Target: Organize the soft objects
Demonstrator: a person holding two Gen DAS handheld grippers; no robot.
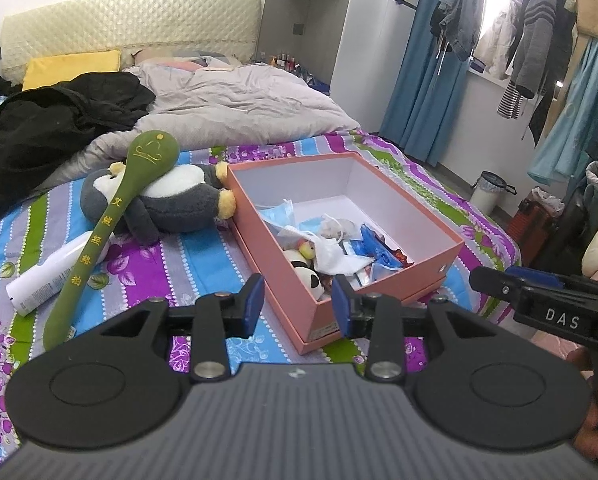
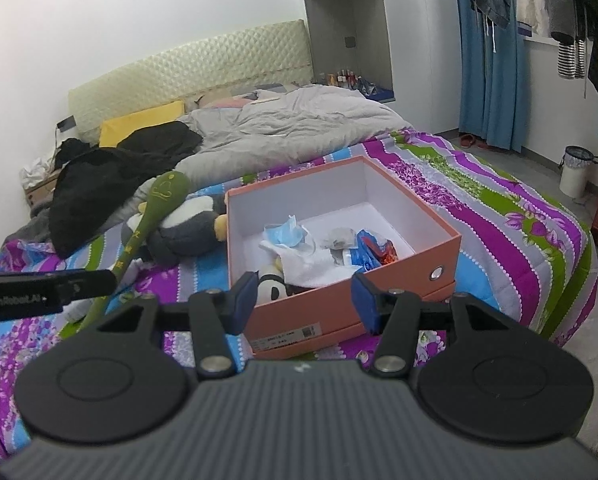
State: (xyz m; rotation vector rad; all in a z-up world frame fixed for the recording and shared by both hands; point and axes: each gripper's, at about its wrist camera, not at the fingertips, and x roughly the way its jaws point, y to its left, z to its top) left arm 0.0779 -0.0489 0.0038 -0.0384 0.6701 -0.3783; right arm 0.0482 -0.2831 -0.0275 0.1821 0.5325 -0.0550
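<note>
Pink box point(image 1: 379, 276) on the stripy bed, masks and a little panda toy point(image 1: 309, 276) inside it, grey penguin toy point(image 1: 167, 200) just left of the box, green spoon-shaped pillow point(image 1: 111, 220) across the penguin, left gripper point(image 1: 299, 304) and right gripper point(image 2: 305, 298) both partly open near the box's front, holding nothing

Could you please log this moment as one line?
left gripper: open, empty | right gripper: open, empty | box: partly filled | penguin plush: outside

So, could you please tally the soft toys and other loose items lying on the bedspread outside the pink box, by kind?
Plush penguin: 1
Green padded mallet: 1
White bottle: 1
Total: 3, all left of the pink box.
</note>
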